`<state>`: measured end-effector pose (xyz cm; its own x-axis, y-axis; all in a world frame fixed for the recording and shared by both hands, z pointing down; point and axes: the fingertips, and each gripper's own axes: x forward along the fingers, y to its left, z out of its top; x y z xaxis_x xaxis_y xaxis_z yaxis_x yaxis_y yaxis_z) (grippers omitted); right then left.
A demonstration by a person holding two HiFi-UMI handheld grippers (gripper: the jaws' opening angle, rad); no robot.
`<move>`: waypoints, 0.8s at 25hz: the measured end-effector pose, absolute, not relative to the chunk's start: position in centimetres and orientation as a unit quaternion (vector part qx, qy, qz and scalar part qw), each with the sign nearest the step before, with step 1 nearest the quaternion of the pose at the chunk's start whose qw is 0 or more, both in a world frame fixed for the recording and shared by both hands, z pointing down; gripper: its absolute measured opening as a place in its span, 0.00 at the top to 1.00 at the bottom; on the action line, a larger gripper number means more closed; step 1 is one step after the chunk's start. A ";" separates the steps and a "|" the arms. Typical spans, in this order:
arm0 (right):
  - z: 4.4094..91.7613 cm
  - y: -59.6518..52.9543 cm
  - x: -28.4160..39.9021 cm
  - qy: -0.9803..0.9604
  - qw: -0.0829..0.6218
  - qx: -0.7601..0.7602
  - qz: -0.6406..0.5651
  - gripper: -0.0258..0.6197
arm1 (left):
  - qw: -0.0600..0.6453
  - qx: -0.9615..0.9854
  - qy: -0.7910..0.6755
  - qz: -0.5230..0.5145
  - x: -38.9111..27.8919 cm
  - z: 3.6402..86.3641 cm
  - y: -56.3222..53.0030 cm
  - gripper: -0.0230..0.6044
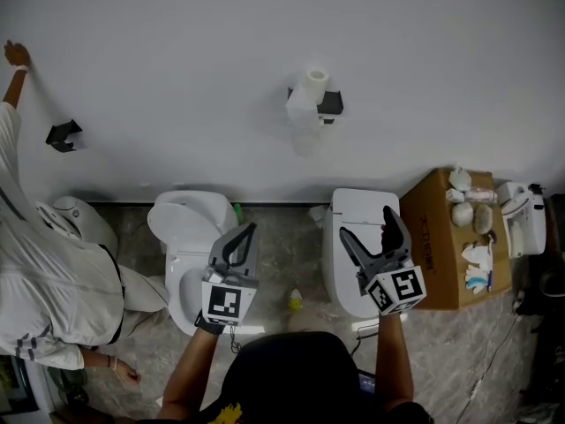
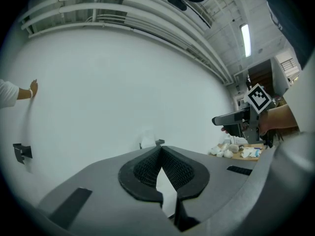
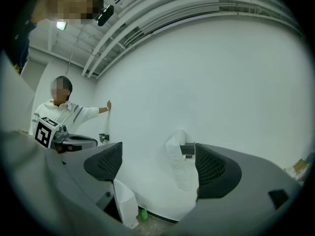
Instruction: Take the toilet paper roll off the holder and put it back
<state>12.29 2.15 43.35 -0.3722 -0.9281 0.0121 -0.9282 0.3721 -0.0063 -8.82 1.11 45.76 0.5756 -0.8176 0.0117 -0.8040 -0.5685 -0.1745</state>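
Note:
A white toilet paper roll [image 1: 311,93] sits on a black holder [image 1: 329,103] on the white wall, with a loose tail of paper [image 1: 306,135] hanging below it. In the right gripper view the roll [image 3: 176,144] and holder [image 3: 187,150] show between the jaws, far off. My right gripper [image 1: 373,237] is open and empty, held low over a white toilet. My left gripper [image 1: 240,244] is shut with nothing in it, its pads [image 2: 160,168] meeting at the tips. Both grippers are well short of the wall.
Two white toilets [image 1: 188,246] [image 1: 353,246] stand below the wall. A cardboard box [image 1: 441,237] with crumpled paper on top is at the right. A person in white [image 1: 44,263] stands at the left, one hand [image 1: 16,56] on the wall near a second black holder [image 1: 64,134].

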 end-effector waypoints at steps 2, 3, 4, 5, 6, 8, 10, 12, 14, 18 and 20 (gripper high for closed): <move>43.3 0.3 13.3 -0.832 0.004 0.555 0.006 0.29 | 0.075 -0.881 0.465 -0.048 -7.9 45.5 -0.5 0.94; 43.3 -0.6 13.8 -0.834 0.003 0.552 0.006 0.29 | 0.074 -0.879 0.468 -0.049 -7.5 45.5 -1.2 0.93; 43.2 -1.5 14.2 -0.836 0.003 0.549 0.006 0.29 | 0.073 -0.878 0.470 -0.051 -7.1 45.4 -1.9 0.94; 43.2 -2.3 14.6 -0.837 0.002 0.546 0.006 0.29 | 0.073 -0.877 0.472 -0.055 -6.7 45.4 -2.6 0.93; 43.0 -3.2 15.0 -0.839 0.001 0.543 0.005 0.29 | 0.073 -0.876 0.473 -0.060 -6.3 45.3 -3.3 0.93; 42.7 -4.9 15.7 -0.843 -0.002 0.538 0.003 0.29 | 0.069 -0.874 0.477 -0.063 -5.5 45.2 -4.8 0.93; 42.6 -6.2 16.5 -0.846 -0.006 0.533 0.004 0.29 | 0.063 -0.871 0.484 -0.061 -4.7 45.2 -6.1 0.93; 42.6 -7.5 17.4 -0.848 -0.006 0.529 0.005 0.29 | 0.062 -0.869 0.488 -0.060 -3.6 45.1 -7.2 0.93; 42.7 -8.8 18.2 -0.851 -0.005 0.526 0.007 0.29 | 0.063 -0.868 0.490 -0.057 -2.6 44.9 -8.2 0.94; 43.2 -10.8 19.3 -0.852 -0.006 0.523 0.013 0.29 | 0.062 -0.865 0.492 -0.073 -1.9 45.5 -9.8 0.93; 43.4 -11.8 19.9 -0.852 -0.007 0.524 0.015 0.29 | 0.060 -0.864 0.495 -0.074 -1.7 45.6 -10.7 0.93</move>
<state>19.85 -11.83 43.39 -0.4515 -0.8923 0.0040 -0.8918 0.4511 -0.0334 -1.66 -10.65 45.60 0.4993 -0.8638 0.0675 -0.8460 -0.5028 -0.1772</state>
